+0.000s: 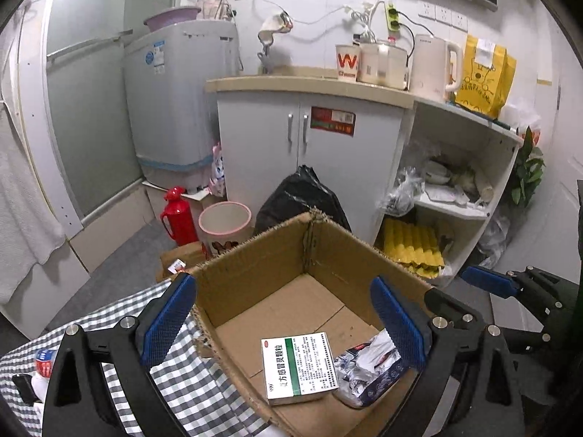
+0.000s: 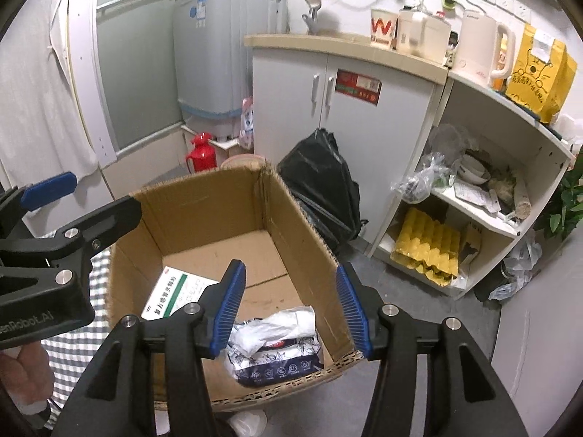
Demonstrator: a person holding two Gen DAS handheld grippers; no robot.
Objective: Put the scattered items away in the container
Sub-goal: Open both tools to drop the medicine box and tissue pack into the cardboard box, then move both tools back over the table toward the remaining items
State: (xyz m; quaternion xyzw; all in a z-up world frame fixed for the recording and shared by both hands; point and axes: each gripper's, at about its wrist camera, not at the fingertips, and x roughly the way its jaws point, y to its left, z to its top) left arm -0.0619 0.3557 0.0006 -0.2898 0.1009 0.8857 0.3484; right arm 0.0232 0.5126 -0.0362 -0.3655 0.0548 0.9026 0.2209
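An open cardboard box [image 1: 255,273] [image 2: 306,233] stands on a grey checked cloth [image 1: 182,375]. Inside lie a white and green medicine box [image 1: 298,367] [image 2: 178,291] and a crumpled dark blue and white packet [image 1: 368,367] [image 2: 277,349]. My left gripper [image 1: 284,324] is open and empty above the box's left side. My right gripper [image 2: 291,309] is open and empty above the packet. The right gripper also shows at the right of the left wrist view [image 1: 510,291]. A small bottle with a red and blue label [image 1: 43,360] lies on the cloth at far left.
Beyond the box are a black rubbish bag [image 1: 302,196], a pink bin [image 1: 224,224], a red thermos [image 1: 178,215], a white cabinet [image 1: 309,138], open shelves [image 1: 455,189] and a washing machine [image 1: 178,98]. A dark object [image 1: 23,388] lies by the bottle.
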